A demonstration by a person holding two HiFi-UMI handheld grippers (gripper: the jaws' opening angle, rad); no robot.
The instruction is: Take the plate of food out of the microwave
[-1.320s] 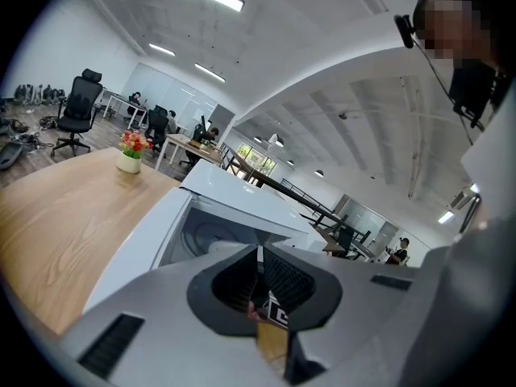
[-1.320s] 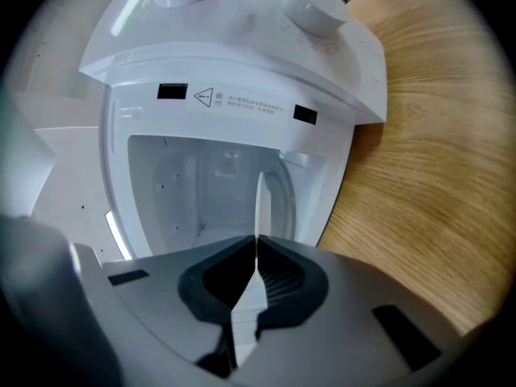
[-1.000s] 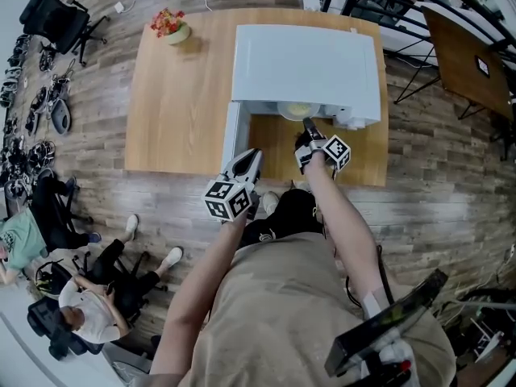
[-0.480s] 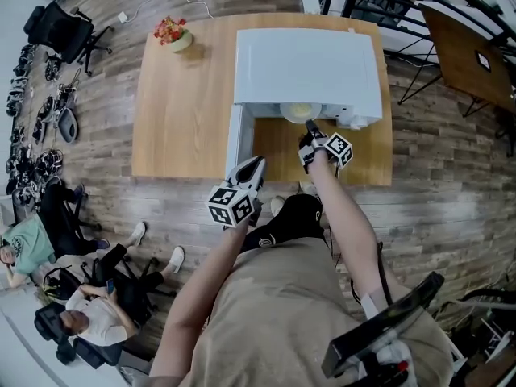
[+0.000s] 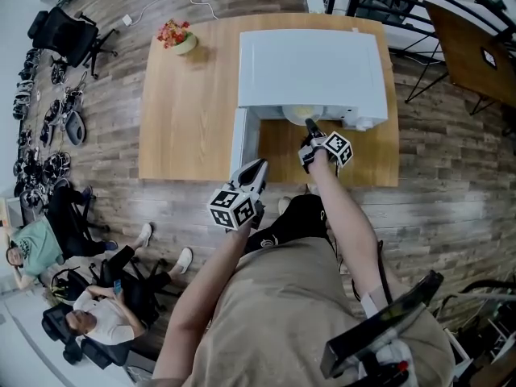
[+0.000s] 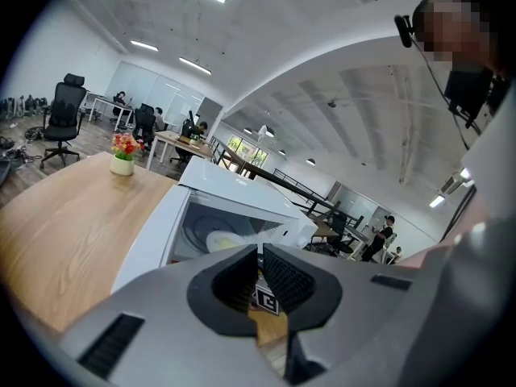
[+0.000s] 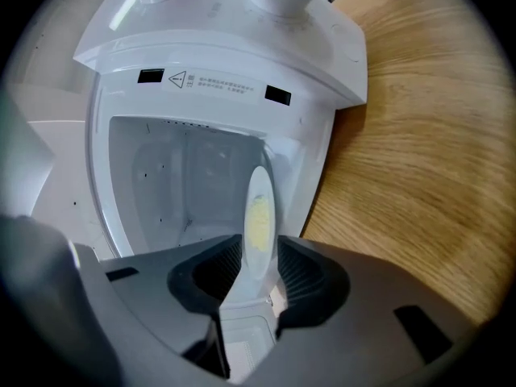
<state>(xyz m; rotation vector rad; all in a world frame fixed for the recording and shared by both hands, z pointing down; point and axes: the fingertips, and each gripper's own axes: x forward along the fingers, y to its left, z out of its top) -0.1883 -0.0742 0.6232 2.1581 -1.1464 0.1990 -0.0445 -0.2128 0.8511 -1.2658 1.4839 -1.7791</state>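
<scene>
A white microwave (image 5: 310, 55) stands on the wooden table (image 5: 193, 103) with its door (image 5: 240, 139) swung open to the left. A white plate (image 5: 300, 114) with yellow food sits in its mouth. My right gripper (image 5: 310, 126) reaches the plate's near rim. In the right gripper view the plate (image 7: 260, 208) shows edge-on between the jaws of this gripper (image 7: 260, 252), which have just been opening; the pads do not press on it. My left gripper (image 5: 258, 166) hangs before the door's edge, shut and empty; its view (image 6: 261, 248) shows the plate (image 6: 222, 240) inside the cavity.
A small pot of flowers (image 5: 177, 35) stands at the table's far left corner. Bare wood (image 7: 419, 160) lies right of the microwave. People sit on chairs (image 5: 48, 248) on the floor at the left. Dark desk frames (image 5: 451, 31) stand at the upper right.
Both grippers keep their places against the microwave; only the head view has shifted a little.
</scene>
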